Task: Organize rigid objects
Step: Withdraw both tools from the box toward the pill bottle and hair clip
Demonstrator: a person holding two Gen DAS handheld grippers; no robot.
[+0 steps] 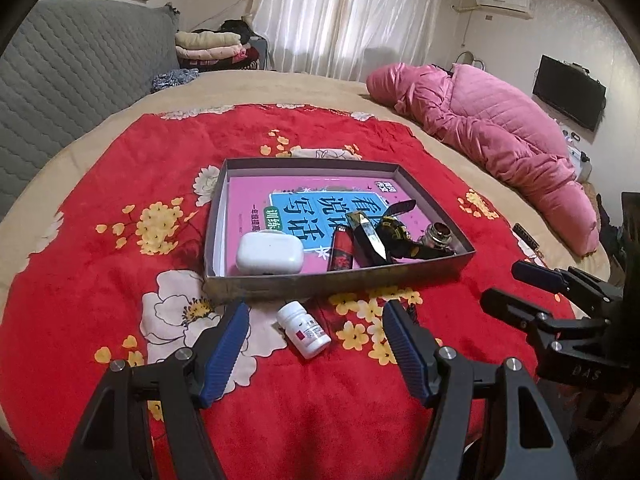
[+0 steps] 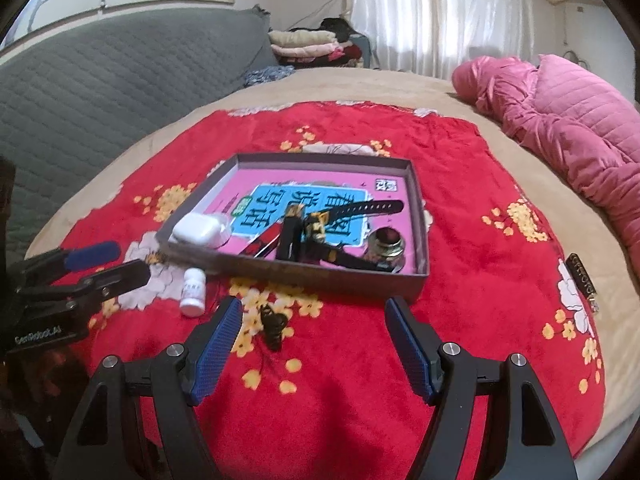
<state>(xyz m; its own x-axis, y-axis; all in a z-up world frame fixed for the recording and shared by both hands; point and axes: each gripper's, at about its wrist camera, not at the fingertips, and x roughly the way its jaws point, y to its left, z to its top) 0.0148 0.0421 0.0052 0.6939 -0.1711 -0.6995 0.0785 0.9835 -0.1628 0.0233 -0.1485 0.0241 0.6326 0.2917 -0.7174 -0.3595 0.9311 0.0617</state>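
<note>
A shallow grey box (image 1: 320, 280) (image 2: 340, 276) lies on the red floral blanket. It holds a pink book, a white earbud case (image 1: 269, 257) (image 2: 199, 230), a red lighter (image 1: 340, 254), a black bar (image 1: 370, 240), a watch (image 1: 394, 232) (image 2: 320, 224) and a small jar (image 1: 438, 236) (image 2: 386, 246). A white pill bottle (image 1: 304, 330) (image 2: 193, 290) lies in front of the box, between the fingers of my open left gripper (image 1: 314, 332). My open right gripper (image 2: 314, 330) hovers by a small dark clip (image 2: 273, 326) on the blanket.
A pink quilt (image 1: 500, 136) (image 2: 568, 128) lies at the right of the bed. A grey padded headboard (image 1: 72, 72) is at the left. A small dark tag (image 2: 582, 282) lies on the blanket at the right. Folded clothes (image 1: 212, 46) are stacked behind.
</note>
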